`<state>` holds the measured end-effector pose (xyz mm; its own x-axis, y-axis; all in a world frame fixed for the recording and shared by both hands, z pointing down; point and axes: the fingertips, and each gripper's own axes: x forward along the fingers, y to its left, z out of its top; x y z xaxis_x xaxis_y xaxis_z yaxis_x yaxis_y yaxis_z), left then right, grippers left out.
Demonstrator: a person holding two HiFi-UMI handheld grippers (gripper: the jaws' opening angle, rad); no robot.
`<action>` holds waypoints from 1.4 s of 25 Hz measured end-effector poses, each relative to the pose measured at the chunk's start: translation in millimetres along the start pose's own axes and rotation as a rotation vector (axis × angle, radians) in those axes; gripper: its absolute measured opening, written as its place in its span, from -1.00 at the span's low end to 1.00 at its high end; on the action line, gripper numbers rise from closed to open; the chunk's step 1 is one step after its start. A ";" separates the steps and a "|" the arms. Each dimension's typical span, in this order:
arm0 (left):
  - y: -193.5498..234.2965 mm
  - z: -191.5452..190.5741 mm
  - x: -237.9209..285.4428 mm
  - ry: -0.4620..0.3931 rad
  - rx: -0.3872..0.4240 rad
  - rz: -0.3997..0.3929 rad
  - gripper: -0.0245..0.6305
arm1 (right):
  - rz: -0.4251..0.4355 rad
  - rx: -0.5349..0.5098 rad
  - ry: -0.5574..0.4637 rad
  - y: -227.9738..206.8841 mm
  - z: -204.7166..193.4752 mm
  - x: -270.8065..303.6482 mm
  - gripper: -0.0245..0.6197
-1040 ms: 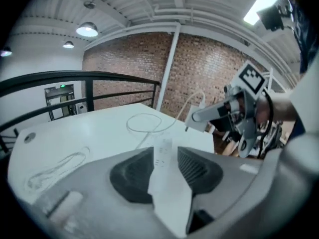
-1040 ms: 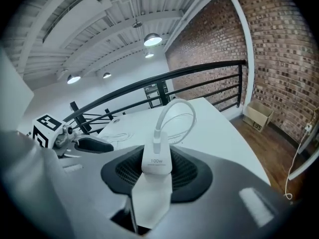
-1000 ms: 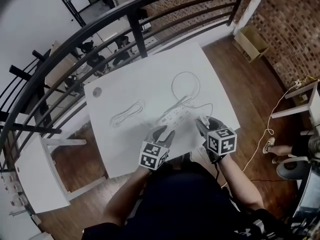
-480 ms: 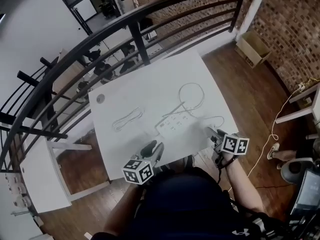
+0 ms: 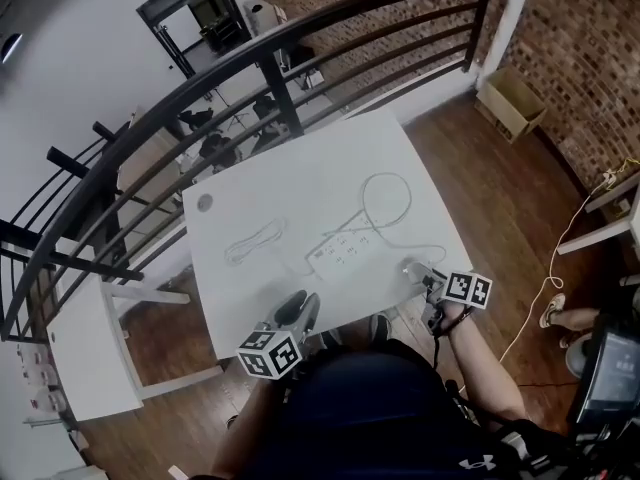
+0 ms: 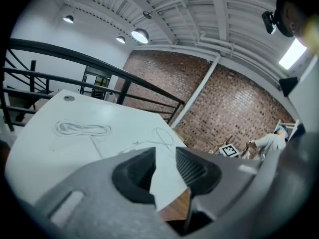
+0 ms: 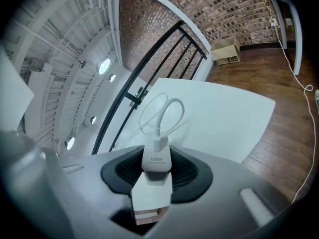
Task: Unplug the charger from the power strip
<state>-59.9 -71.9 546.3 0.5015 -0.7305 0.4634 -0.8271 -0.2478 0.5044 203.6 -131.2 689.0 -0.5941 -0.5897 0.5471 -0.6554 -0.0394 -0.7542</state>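
Note:
On the white table (image 5: 300, 183) lies the white power strip (image 5: 344, 254), apart from both grippers. My right gripper (image 5: 415, 271) hangs over the table's front right edge. In the right gripper view its pads are shut on the white charger (image 7: 156, 159), whose white cable (image 7: 164, 111) runs off to a loop (image 5: 386, 190) on the table. My left gripper (image 5: 299, 305) is at the front edge, left of the strip. Its jaws (image 6: 164, 171) have just been closing but stand open, with only table and floor showing between them.
A coiled white cable (image 5: 253, 240) and a small grey disc (image 5: 205, 204) lie on the table's left half. A black railing (image 5: 260, 48) runs behind the table. A cardboard box (image 5: 512, 103) stands on the wooden floor at the far right, a lower white table (image 5: 75, 353) at left.
Both grippers have drawn back from the power strip to the front edge. The right one went right and down, rolling, with the charger in its jaws. The left one rose and rolled.

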 end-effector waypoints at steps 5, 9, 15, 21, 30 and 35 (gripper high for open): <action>-14.8 0.1 -1.3 -0.041 0.009 0.018 -0.63 | -0.029 -0.017 0.010 -20.3 3.1 -1.1 -0.44; -20.7 -1.6 -2.7 -0.051 0.000 0.032 -0.63 | -0.108 -0.141 0.042 -27.3 9.3 -6.2 -0.07; -31.8 -6.4 1.8 -0.061 -0.014 0.035 -0.63 | -0.177 -0.239 0.043 -36.3 24.8 -18.7 -0.04; -42.2 -14.1 4.1 -0.061 -0.017 0.037 -0.63 | -0.223 -0.304 0.009 -50.4 36.4 -33.1 -0.05; -44.2 -26.2 -8.3 -0.065 -0.055 0.069 -0.63 | -0.237 -0.243 -0.123 -62.0 67.3 -68.0 -0.24; -28.3 -10.9 -20.5 -0.092 -0.053 0.066 -0.63 | -0.196 -0.221 -0.161 -43.8 78.7 -47.8 -0.34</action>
<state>-44.0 -42.9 530.4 0.4190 -0.8003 0.4289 -0.8418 -0.1655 0.5137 297.4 -164.8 667.3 -0.3768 -0.7085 0.5967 -0.8459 0.0008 -0.5333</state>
